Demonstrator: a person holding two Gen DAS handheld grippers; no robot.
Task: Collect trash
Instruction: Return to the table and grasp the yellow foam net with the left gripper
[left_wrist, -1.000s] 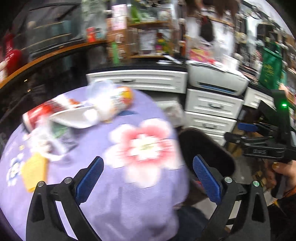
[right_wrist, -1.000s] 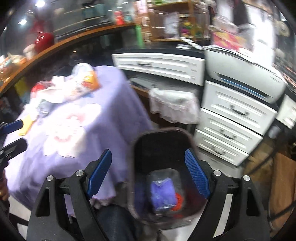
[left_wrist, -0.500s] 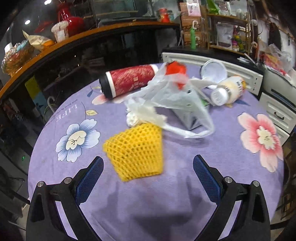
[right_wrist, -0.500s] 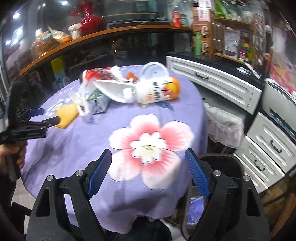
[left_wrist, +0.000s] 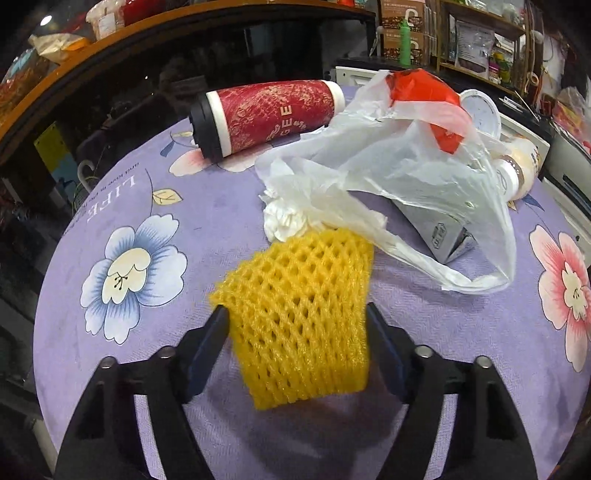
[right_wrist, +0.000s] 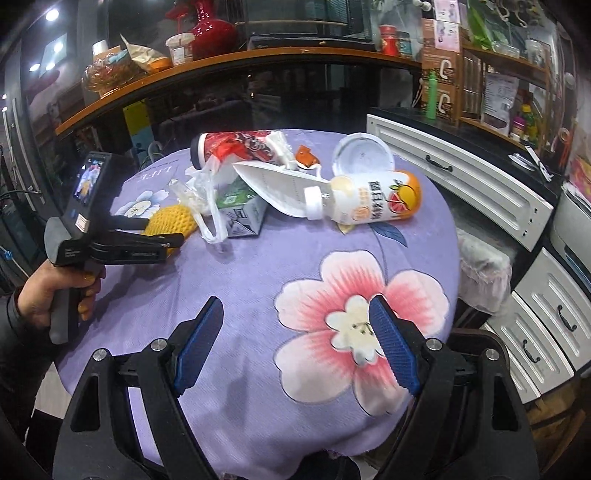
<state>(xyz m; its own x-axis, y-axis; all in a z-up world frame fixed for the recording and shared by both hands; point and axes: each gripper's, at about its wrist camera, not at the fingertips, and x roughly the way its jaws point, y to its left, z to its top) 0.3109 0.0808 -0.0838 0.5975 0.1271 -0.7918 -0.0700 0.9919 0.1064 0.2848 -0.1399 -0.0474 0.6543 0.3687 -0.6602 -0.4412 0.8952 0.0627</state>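
The left gripper (left_wrist: 297, 343) points steeply down at the table, its jaws closing around the yellow foam net (left_wrist: 301, 314); both pads sit at the net's sides, the left one touching its edge, though a firm squeeze cannot be confirmed. In the right wrist view the same tool appears at nine o'clock, held by a hand (right_wrist: 55, 291) in a dark sleeve, with the net under its tips. The right gripper (right_wrist: 295, 347) stands released, jaws wide and holding nothing, tilted down over a pink flower printed on the purple tablecloth (right_wrist: 258, 280).

Beyond the net, toward twelve o'clock, lies a crumpled white tissue (left_wrist: 282, 218), touching the net's far edge. A clear plastic bag (left_wrist: 406, 173) sprawls at one o'clock over a grey carton (left_wrist: 439, 229). Past these, a red cup (left_wrist: 266, 114) lies on its side at eleven o'clock, and a juice bottle (right_wrist: 369, 201) lies on its side near the far rim.

Behind the round table runs a wooden shelf (right_wrist: 221, 62) carrying a red vase and jars. White drawers (right_wrist: 461, 177) stand at two o'clock.
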